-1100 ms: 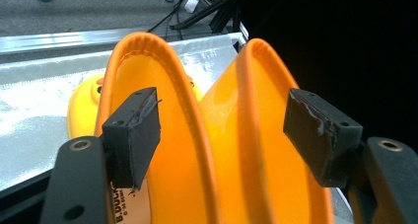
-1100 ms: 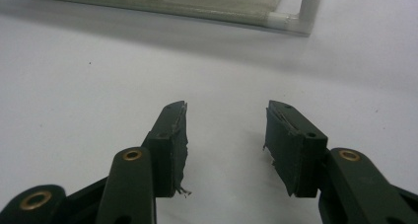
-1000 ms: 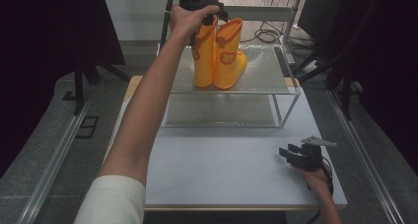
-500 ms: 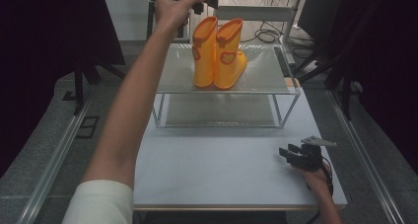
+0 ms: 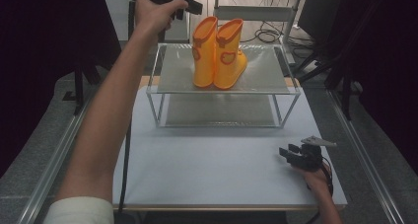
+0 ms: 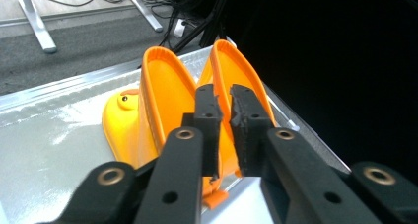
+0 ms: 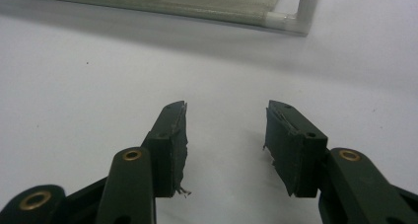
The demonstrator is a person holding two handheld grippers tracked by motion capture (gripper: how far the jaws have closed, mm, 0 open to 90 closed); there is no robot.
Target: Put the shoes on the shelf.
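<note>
White table [image 5: 207, 169], bare top; grey floor and dark surrounds on both sides, cables on the floor beyond. A two-tier wire shelf [image 5: 261, 91] stands at the table's far half. Pair of orange boots [image 5: 217, 54] upright, side by side, on its upper tier, toward the left. Left gripper [image 5: 190, 7] held up beyond the shelf's far-left corner, just left of and above the boot tops; jaws have just been closing, now nearly together, nothing between them, boots right beyond the tips [image 6: 167, 95]. Right gripper [image 5: 291, 154] rests low near the table's near-right edge, jaws parted and empty, shelf's front leg [image 7: 305, 9] ahead, open tabletop between.
</note>
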